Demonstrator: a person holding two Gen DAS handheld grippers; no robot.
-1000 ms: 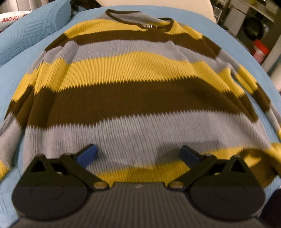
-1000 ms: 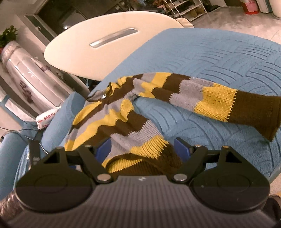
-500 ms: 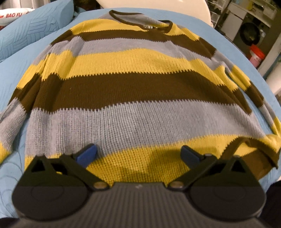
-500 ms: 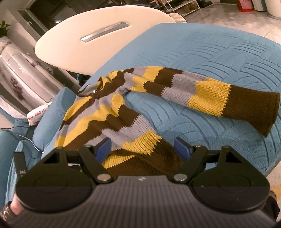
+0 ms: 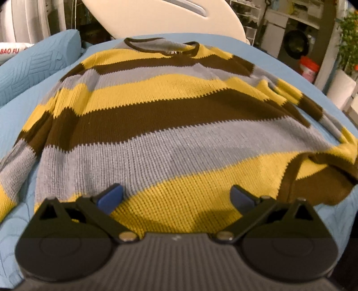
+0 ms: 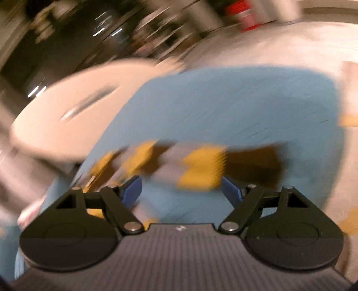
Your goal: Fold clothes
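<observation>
Left gripper point(image 5: 176, 195) nearest, jaws spread wide, nothing pinched; blue pads hover over the yellow hem band of the striped sweater point(image 5: 170, 125). Likely lining up to take the hem for a first fold, a judgement only.

Sweater lies flat, front up, on the blue quilted bed cover point(image 5: 20, 125), collar at the far end, sleeves out to both sides. Bottom right hem corner is flipped over and bunched, so it probably needs smoothing before any fold. No fold made yet by the look of it.

Right gripper point(image 6: 181, 190) also spread, empty; its view is heavily motion-blurred. Just past its pads lies the striped sleeve point(image 6: 201, 165), stretched out across the cover, apart from the jaws.

Farther off: a white oval table point(image 5: 161, 18) behind the bed. No containers holding anything that can be made out; background shelves too blurred to tell.
</observation>
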